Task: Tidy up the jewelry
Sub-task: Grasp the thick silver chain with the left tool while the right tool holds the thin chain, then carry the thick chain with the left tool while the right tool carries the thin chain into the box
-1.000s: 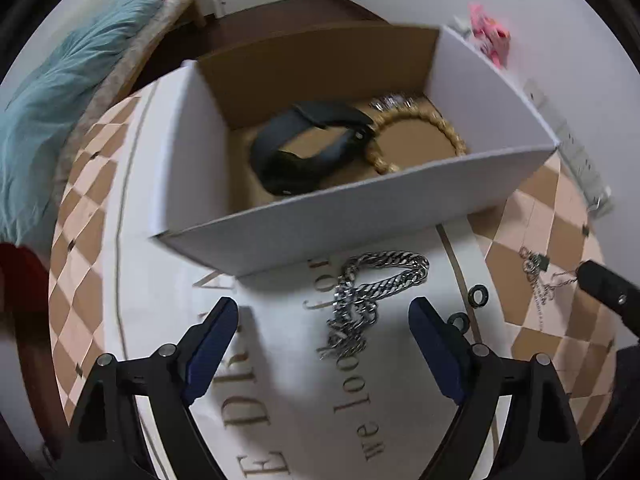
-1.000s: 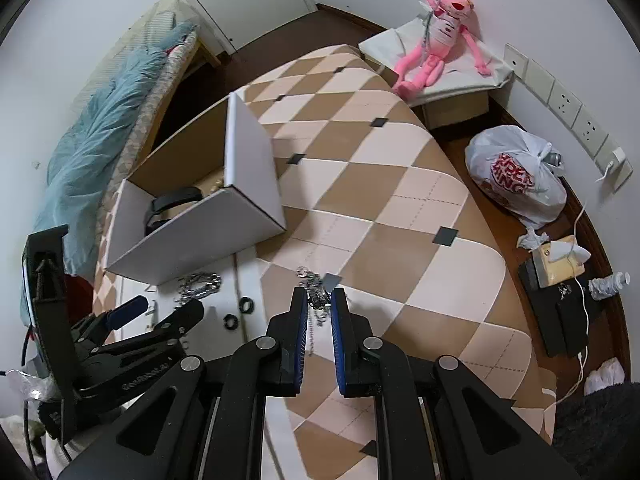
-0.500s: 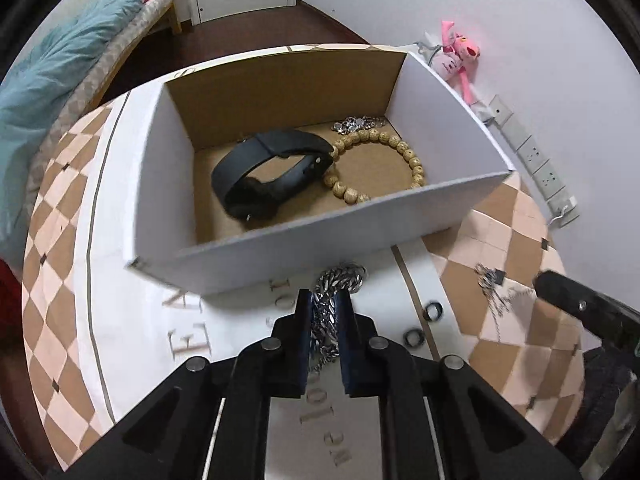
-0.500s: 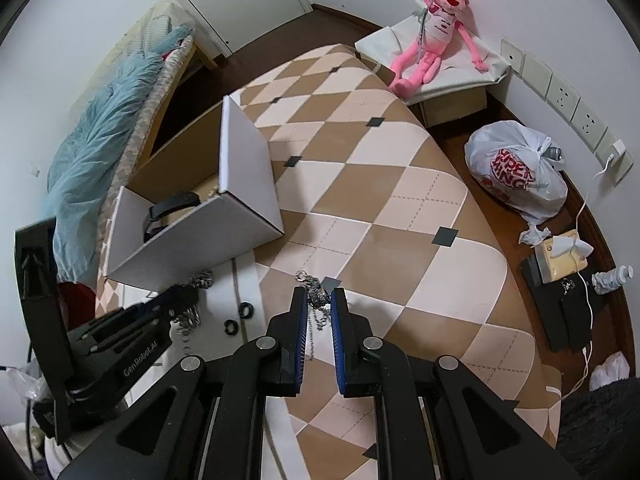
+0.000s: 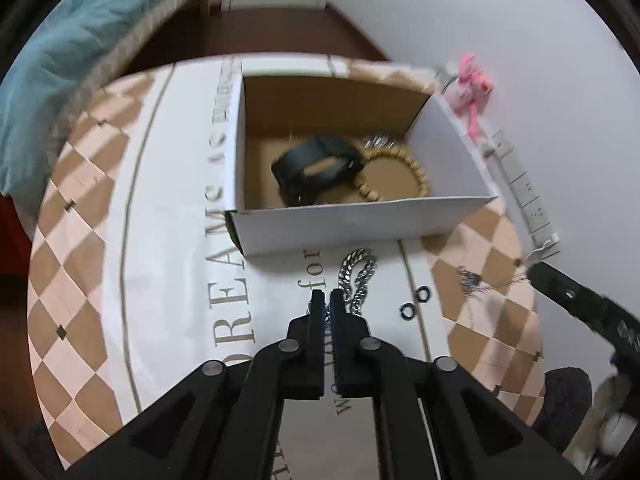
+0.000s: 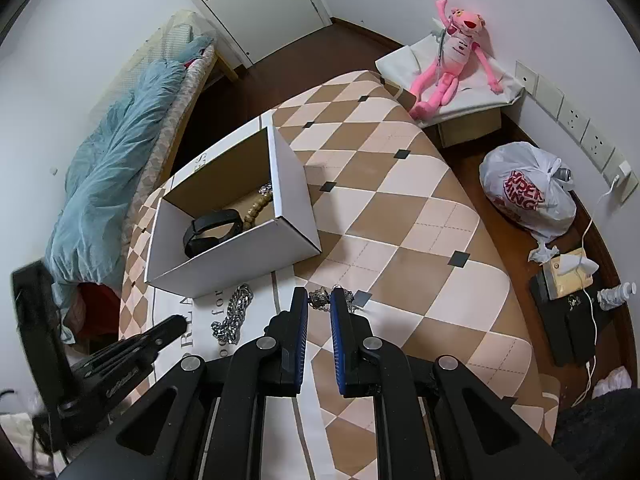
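Note:
A white cardboard box (image 5: 360,220) stands on the patterned tablecloth; it also shows in the right wrist view (image 6: 240,256). Inside lie a black wristband (image 5: 316,168), a beige bead bracelet (image 5: 416,176) and a small silver piece (image 5: 376,142). A silver chain (image 5: 356,276) hangs from my left gripper (image 5: 329,300), which is shut on its near end; the rest trails on the cloth (image 6: 236,316). My right gripper (image 6: 319,300) is shut, its tips at a small silver necklace (image 6: 320,300) on the cloth; I cannot tell whether it grips it.
Two small black rings (image 5: 414,304) lie right of the chain. A bed with a teal blanket (image 6: 112,176) is at the left. A pink plush toy (image 6: 452,56), a white plastic bag (image 6: 528,192) and floor clutter are at the right.
My left gripper closed on the silver chain and rose, swinging left, pulling the chain straight. The right gripper stayed shut over the small necklace and shifted only slightly.

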The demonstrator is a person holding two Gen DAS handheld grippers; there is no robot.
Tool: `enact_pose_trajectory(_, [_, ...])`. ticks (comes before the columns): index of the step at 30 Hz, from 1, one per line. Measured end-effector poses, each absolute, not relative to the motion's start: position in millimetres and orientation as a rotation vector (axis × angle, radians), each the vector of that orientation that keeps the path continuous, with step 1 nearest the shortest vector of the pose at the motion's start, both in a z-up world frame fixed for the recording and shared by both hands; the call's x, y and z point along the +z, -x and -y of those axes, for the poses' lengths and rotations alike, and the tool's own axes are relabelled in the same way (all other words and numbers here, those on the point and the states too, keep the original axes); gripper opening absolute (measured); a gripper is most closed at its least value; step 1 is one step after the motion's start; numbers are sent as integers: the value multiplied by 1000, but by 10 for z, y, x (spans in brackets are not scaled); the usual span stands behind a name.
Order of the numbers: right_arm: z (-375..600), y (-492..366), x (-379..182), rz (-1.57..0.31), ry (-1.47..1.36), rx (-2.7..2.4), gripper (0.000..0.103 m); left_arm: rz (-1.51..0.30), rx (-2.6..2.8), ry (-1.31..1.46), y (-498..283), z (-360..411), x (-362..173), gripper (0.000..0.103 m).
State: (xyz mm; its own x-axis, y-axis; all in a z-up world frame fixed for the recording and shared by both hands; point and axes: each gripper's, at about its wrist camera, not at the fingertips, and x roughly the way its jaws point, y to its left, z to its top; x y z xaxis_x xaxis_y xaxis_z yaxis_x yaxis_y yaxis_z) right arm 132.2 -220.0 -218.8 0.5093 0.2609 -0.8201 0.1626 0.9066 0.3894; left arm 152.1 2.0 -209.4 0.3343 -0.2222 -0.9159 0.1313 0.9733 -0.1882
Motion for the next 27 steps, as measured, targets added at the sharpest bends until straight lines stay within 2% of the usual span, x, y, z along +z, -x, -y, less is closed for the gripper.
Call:
enact_pose_trajectory(1, [2208, -1324, -2221, -1048, -455, 53, 12, -1216, -234, 74, -1559, -6, -2125, 9])
enact_pose_trajectory(2, [2219, -1328, -2255, -1054, -461, 47, 12, -1230, -242, 56, -1602, 52, -2188, 22])
enact_pose_trajectory(3, [2232, -1330, -2293, -1060, -466, 38, 12, -1246, -245, 34, -1653, 117, -2250, 49])
enact_pose_trajectory(4, [2248, -1332, -2320, -1063, -468, 30, 12, -1251, -248, 16, -1684, 179, -2290, 64])
enact_pose_trajectory(5, [2267, -1331, -2349, -1067, -474, 23, 12, -1249, -253, 2, -1705, 225, -2312, 73])
enact_pose_trajectory(13, [2381, -1357, -2476, -1085, -490, -7, 10, -1221, -264, -189, -1780, 570, -2419, 70])
enact_pose_trajectory(14, [2385, -1363, -2485, -1086, -490, -7, 10, -1210, -281, -193, -1780, 591, -2408, 61])
enact_pose_trajectory(15, [2386, -1363, -2490, -1086, -491, -7, 10, -1186, -294, -198, -1773, 607, -2374, 29])
enact_pose_trajectory(16, [2386, -1367, -2490, -1085, -492, -6, 10, -1175, -304, -205, -1769, 630, -2348, 11])
enact_pose_trajectory(17, [2382, -1369, -2486, -1083, -493, -4, 10, -1183, -312, -204, -1775, 638, -2341, 9])
enact_pose_trajectory(27, [2274, -1283, -2180, -1033, -484, 66, 9, -1164, -297, -16, -1379, 238, -2139, 9])
